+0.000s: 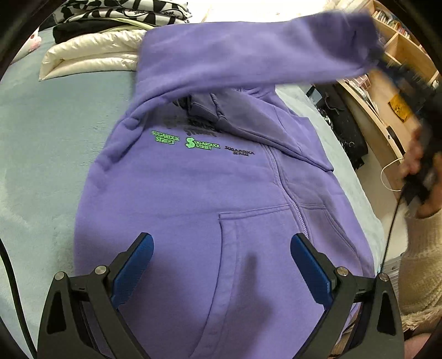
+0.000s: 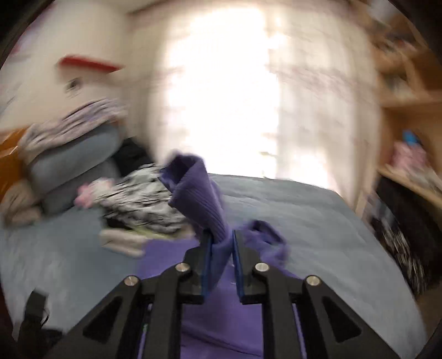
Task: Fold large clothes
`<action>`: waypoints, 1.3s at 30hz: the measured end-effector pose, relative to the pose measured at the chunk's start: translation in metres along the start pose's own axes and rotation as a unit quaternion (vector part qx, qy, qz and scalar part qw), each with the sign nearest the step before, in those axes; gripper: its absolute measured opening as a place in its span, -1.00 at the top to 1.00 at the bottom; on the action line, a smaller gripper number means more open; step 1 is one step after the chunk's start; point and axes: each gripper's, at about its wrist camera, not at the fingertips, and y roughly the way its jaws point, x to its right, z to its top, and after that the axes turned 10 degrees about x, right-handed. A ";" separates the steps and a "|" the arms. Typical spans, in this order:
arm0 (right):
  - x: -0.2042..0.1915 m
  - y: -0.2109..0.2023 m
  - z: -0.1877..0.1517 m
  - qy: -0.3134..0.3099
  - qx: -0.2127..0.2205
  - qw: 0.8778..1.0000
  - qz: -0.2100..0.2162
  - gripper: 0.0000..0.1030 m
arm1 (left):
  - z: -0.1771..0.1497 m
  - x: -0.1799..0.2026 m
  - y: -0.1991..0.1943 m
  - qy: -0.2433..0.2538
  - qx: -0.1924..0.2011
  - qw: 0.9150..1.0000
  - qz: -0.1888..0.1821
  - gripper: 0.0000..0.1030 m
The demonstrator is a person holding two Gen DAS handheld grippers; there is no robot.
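Note:
A purple zip hoodie (image 1: 193, 187) with green lettering lies front up on the light blue bed (image 1: 41, 154). My left gripper (image 1: 221, 243) is open and empty, hovering over the hoodie's front pocket near the hem. My right gripper (image 2: 222, 240) is shut on the ribbed cuff of the hoodie's sleeve (image 2: 199, 193) and holds it up in the air. In the left wrist view that sleeve (image 1: 262, 47) stretches across above the hoodie's chest toward the blurred right gripper at the right edge.
A white puffy jacket (image 1: 88, 58) and folded black-and-white clothes (image 1: 124, 13) lie at the head of the bed; the clothes also show in the right wrist view (image 2: 138, 201). Wooden shelves (image 1: 400, 63) stand to the right of the bed. A bright window (image 2: 221, 91) is ahead.

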 end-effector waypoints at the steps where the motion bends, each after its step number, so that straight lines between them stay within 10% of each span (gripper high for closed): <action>1: 0.019 0.014 -0.017 0.024 -0.045 0.998 -0.022 -0.10 | 0.000 0.000 0.000 0.001 -0.002 1.000 0.000 -0.91; 5: 0.078 0.053 -0.102 0.086 -0.225 0.968 -0.064 -0.28 | 0.026 -0.002 -0.003 0.010 0.003 1.000 0.009 -0.91; 7: 0.095 0.052 -0.123 0.115 -0.247 0.960 -0.060 -0.28 | 0.044 -0.008 -0.005 0.011 0.014 1.000 0.018 -0.91; 17: 0.122 0.102 -0.123 0.207 -0.238 0.949 0.003 -0.28 | 0.159 -0.097 0.062 -0.062 0.020 0.996 0.065 -0.91; 30: 0.127 0.194 -0.144 0.217 -0.239 0.946 0.015 -0.28 | 0.196 -0.133 0.139 -0.077 0.015 0.993 0.082 -0.91; 31: 0.125 0.195 -0.144 0.206 -0.239 0.949 0.010 -0.25 | 0.195 -0.129 0.140 -0.073 0.021 0.993 0.089 -0.84; 32: 0.119 0.196 -0.143 0.182 -0.238 0.954 0.005 -0.13 | 0.196 -0.122 0.140 -0.054 0.038 0.991 0.116 -0.24; 34: 0.108 0.196 -0.139 0.146 -0.237 0.960 0.016 0.65 | 0.196 -0.109 0.135 -0.021 0.056 0.989 0.136 0.46; 39: 0.100 0.177 -0.128 0.118 -0.184 0.975 -0.026 0.66 | 0.182 -0.085 0.120 0.025 0.127 0.972 0.194 0.67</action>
